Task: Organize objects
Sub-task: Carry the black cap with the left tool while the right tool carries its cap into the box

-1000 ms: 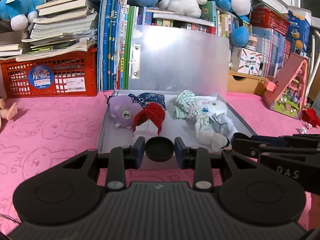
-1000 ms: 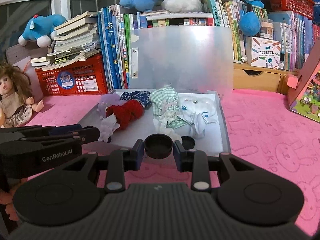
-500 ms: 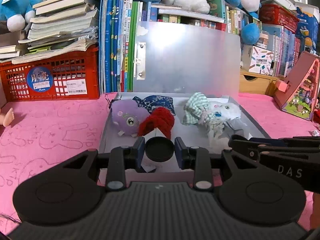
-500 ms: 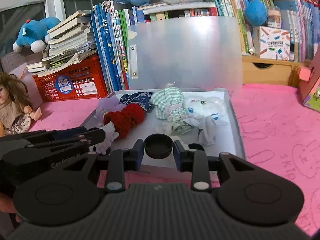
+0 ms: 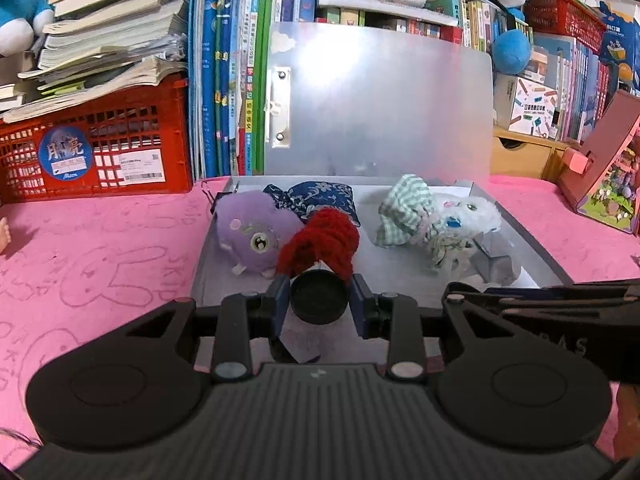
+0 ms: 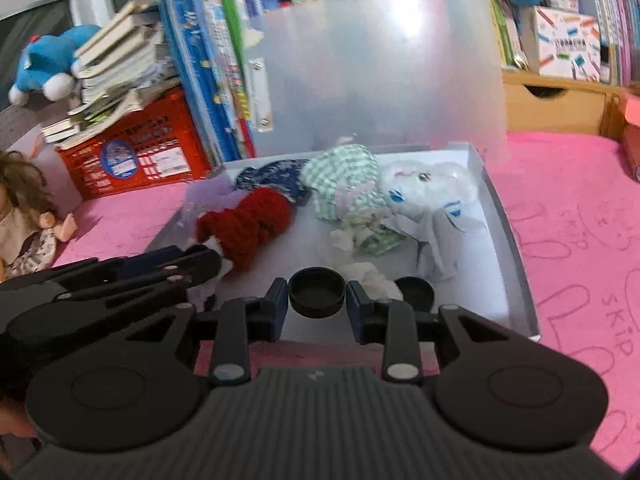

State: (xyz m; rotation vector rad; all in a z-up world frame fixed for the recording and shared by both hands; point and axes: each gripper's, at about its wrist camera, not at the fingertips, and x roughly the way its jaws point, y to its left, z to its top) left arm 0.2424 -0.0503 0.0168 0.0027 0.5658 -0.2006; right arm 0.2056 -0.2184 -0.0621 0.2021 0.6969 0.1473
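Each gripper holds a small round black cap. The left gripper (image 5: 319,297) has its fingers (image 5: 277,300) pinching one black cap (image 5: 319,297) from both sides. The right gripper (image 6: 317,293) does the same, with its fingers (image 6: 357,305) tight on the other cap (image 6: 317,293).

Both grippers hang over the near edge of a flat grey box (image 5: 536,248) (its clear lid (image 5: 380,100) stands straight up at the back). The box sits on a pink bench (image 5: 100,264) with bunny drawings on it.

Inside the box are soft toys and doll clothes. In the left view, a purple plush (image 5: 252,236) lies at 11 o'clock from the cap. A red knitted piece (image 5: 324,240) is at 12 o'clock, just behind the cap. A blue flowered cloth (image 5: 316,196) lies farther back. A green checked cloth (image 5: 404,212) and a white fluffy toy (image 5: 468,212) are at 1 o'clock.

In the right view, one more little black cap (image 6: 415,291) lies in the box at 3 o'clock, just beside the right fingers. The left gripper's arm shows at 9 o'clock. A doll (image 6: 24,216) sits on the bench far out at 10 o'clock.

Behind the box are a red basket (image 5: 96,148) full of books and a row of standing books (image 5: 224,80).
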